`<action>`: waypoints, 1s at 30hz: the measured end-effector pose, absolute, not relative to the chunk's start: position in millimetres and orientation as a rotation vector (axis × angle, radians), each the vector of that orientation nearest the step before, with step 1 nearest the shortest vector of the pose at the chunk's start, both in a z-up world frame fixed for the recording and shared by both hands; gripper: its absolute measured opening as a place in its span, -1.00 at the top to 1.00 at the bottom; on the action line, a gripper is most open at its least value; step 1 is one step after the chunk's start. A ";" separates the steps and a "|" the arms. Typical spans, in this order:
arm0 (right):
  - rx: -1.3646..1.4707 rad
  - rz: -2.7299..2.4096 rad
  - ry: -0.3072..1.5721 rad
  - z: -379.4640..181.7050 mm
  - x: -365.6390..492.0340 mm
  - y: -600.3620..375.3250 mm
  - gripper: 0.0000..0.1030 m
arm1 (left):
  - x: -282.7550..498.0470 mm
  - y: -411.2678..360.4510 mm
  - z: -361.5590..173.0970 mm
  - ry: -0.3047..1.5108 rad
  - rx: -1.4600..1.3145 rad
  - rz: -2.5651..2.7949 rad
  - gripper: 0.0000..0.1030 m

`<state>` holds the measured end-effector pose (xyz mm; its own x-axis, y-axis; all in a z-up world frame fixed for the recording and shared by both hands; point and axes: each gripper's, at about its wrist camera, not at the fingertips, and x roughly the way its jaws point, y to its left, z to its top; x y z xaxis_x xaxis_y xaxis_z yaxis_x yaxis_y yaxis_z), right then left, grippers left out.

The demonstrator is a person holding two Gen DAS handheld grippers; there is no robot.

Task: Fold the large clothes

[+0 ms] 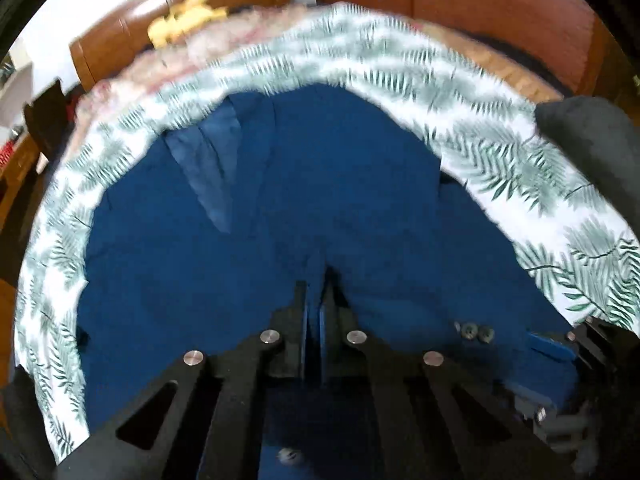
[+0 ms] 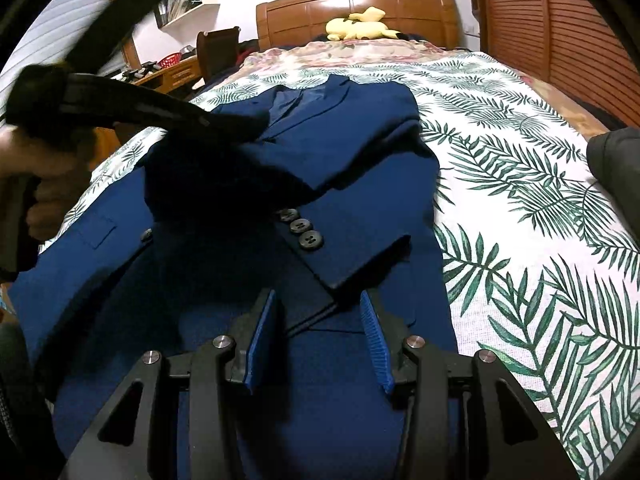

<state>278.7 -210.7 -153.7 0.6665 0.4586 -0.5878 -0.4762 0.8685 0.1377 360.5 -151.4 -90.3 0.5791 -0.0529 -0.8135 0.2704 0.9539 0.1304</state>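
Note:
A dark blue suit jacket (image 1: 240, 264) lies flat on the bed, collar toward the headboard. One sleeve is folded across its front, with three cuff buttons (image 2: 300, 226). My left gripper (image 1: 316, 300) is shut, its tips pinching a crease of jacket cloth near the middle. In the right wrist view it reaches in from the left (image 2: 252, 126), with a person's hand (image 2: 36, 184) holding it. My right gripper (image 2: 318, 296) is open over the jacket's lower part. The sleeve cuff (image 2: 320, 292) lies between its blue pads (image 2: 262, 340), untouched. The right gripper also shows at the lower right of the left wrist view (image 1: 560, 350).
A white bedsheet with green leaves (image 2: 520, 208) covers the bed, with a floral blanket (image 2: 360, 50) beyond it. A yellow plush toy (image 2: 360, 24) sits by the wooden headboard (image 2: 352, 2). Something dark grey (image 2: 616, 156) lies at the right edge. Louvred wardrobe doors (image 2: 560, 32) stand at the right, a desk (image 2: 176, 72) at the left.

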 end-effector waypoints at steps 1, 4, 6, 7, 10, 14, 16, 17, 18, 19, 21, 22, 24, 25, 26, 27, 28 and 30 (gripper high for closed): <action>-0.028 0.528 0.656 -153.8 279.2 -210.7 0.13 | 350.2 -146.7 -83.2 0.900 0.264 -0.192 0.91; -0.032 0.523 0.656 -153.7 279.5 -209.8 0.13 | 325.2 -131.7 -72.1 0.855 0.290 -0.200 0.91; -0.039 0.519 0.654 -153.9 279.5 -209.0 0.13 | 307.0 -121.3 -67.9 0.821 0.302 -0.193 0.91; -0.040 0.517 0.654 -154.1 279.7 -208.9 0.13 | 297.1 -115.7 -67.4 0.805 0.299 -0.193 0.91; -0.039 0.517 0.655 -154.2 280.2 -209.3 0.13 | 279.4 -98.7 -75.7 0.816 0.257 -0.197 0.91; -0.042 0.513 0.655 -154.5 280.6 -209.2 0.13 | 263.4 -88.9 -90.4 0.837 0.222 -0.209 0.90; -0.045 0.511 0.654 -154.7 280.6 -209.1 0.13 | 254.4 -85.6 -94.3 0.834 0.209 -0.206 0.86; -0.046 0.511 0.654 -154.8 281.1 -209.6 0.13 | 249.8 -83.6 -95.5 0.834 0.193 -0.214 0.86; -0.046 0.511 0.654 -154.9 281.2 -209.6 0.13 | 245.6 -83.0 -96.3 0.835 0.182 -0.221 0.86; -0.046 0.512 0.654 -154.8 281.1 -209.8 0.13 | 240.5 -81.8 -97.6 0.835 0.172 -0.229 0.86; -0.045 0.513 0.655 -154.9 281.5 -210.4 0.13 | 231.6 -81.0 -99.4 0.828 0.169 -0.238 0.86; -0.046 0.513 0.654 -154.9 281.4 -210.4 0.13 | 227.0 -80.1 -100.3 0.823 0.166 -0.241 0.86; -0.047 0.512 0.653 -154.9 281.4 -210.4 0.13 | 220.7 -78.2 -101.2 0.821 0.152 -0.247 0.86; -0.047 0.511 0.653 -155.0 281.5 -210.4 0.13 | 217.6 -76.5 -102.0 0.821 0.142 -0.251 0.86; -0.050 0.509 0.653 -155.0 281.6 -210.5 0.13 | 215.1 -75.1 -102.5 0.819 0.139 -0.251 0.86; -0.052 0.508 0.652 -155.3 281.4 -210.6 0.13 | 212.9 -73.3 -103.5 0.816 0.139 -0.248 0.86; -0.054 0.506 0.651 -155.3 281.0 -210.5 0.13 | 210.8 -70.9 -104.8 0.816 0.138 -0.238 0.86; -0.055 0.502 0.649 -155.5 280.2 -210.5 0.13 | 207.1 -63.5 -106.8 0.817 0.127 -0.231 0.86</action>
